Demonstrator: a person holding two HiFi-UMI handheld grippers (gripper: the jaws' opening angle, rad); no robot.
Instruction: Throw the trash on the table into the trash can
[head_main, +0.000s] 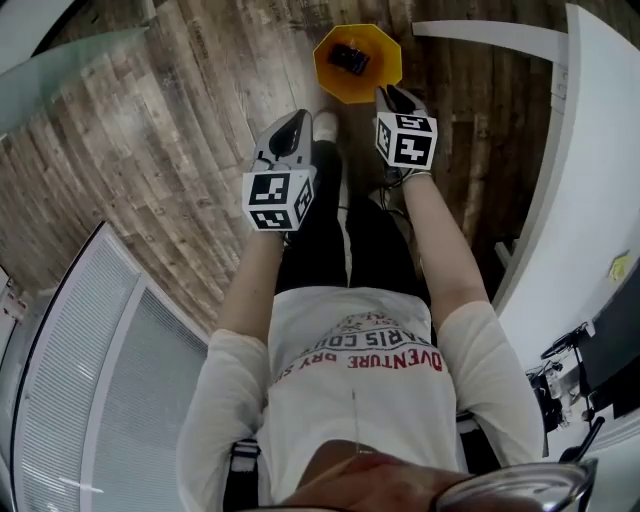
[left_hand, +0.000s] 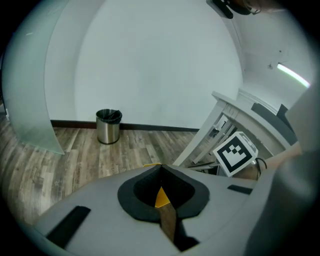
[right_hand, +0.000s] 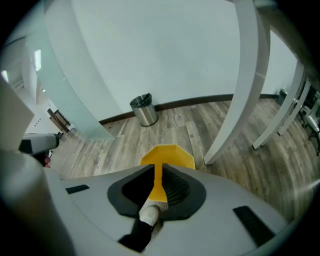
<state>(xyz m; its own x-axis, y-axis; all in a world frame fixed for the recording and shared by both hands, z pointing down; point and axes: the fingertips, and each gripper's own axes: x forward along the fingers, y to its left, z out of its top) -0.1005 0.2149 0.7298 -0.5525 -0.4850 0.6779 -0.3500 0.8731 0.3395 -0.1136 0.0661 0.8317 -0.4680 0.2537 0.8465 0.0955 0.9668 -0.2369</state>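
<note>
Orange trash can (head_main: 385, 65): on the floor, far of your feet; a dark piece of trash (head_main: 350, 57) lies inside.
Right gripper (head_main: 392, 97): at the can's near right rim; jaws slightly apart, nothing between them.
Left gripper (head_main: 296, 122): near-left of the can; jaws together, empty.
Surface (head_main: 590, 200): off to your right, so the right gripper is probably the nearer one for another pick.

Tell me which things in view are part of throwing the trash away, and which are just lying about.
Job: yellow trash can; dark trash inside it; white table; small yellow thing on it, maybe trash.
Just about: steel bin by the wall; frosted glass panel.
</note>
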